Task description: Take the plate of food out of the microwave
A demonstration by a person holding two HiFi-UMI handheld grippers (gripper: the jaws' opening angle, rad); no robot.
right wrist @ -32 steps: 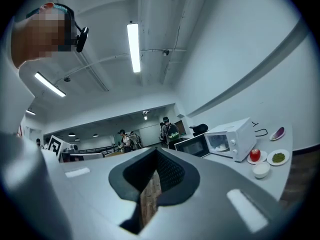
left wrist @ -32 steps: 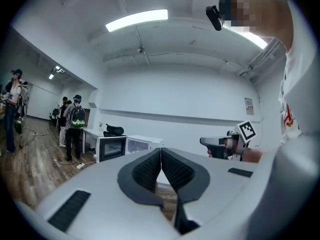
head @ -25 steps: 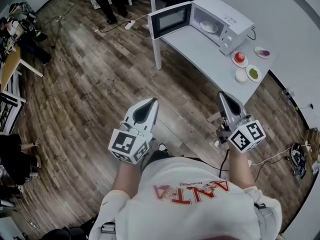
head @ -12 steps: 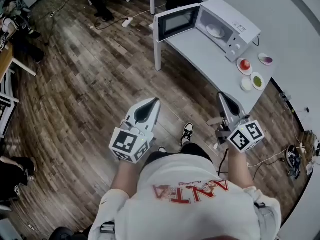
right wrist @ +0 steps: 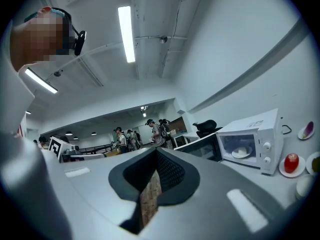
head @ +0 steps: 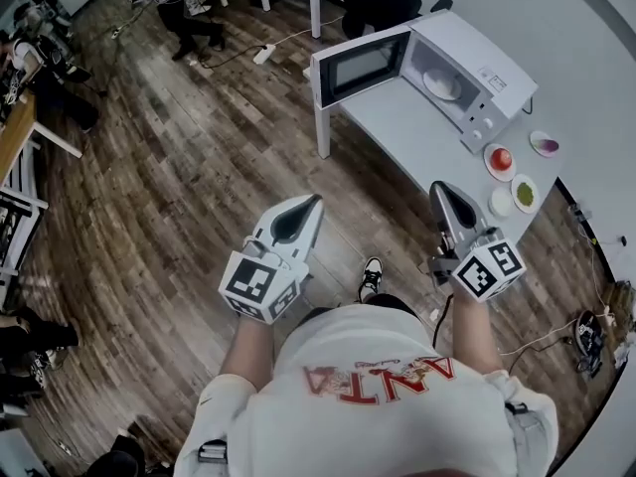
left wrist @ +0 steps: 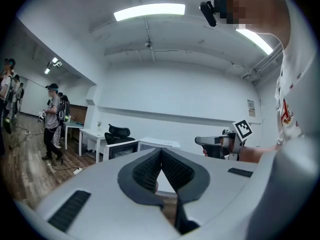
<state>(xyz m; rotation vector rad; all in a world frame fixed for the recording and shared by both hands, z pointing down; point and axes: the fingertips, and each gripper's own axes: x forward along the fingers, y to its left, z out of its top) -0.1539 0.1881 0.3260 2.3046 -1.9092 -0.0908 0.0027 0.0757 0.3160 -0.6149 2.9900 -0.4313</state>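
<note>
In the head view we held the left gripper [head: 310, 199] and the right gripper [head: 440, 187] side by side above open wood floor [head: 169, 177], the right one close to the near edge of the table [head: 397, 127]. In the left gripper view its jaws met at the tips, gripping nothing. In the right gripper view the jaws were pressed together too, and the plate of food [right wrist: 243, 152] sat inside the microwave [right wrist: 262, 126], its door [right wrist: 200, 146] swung wide, ahead and right of them past a bare stretch of the table.
</note>
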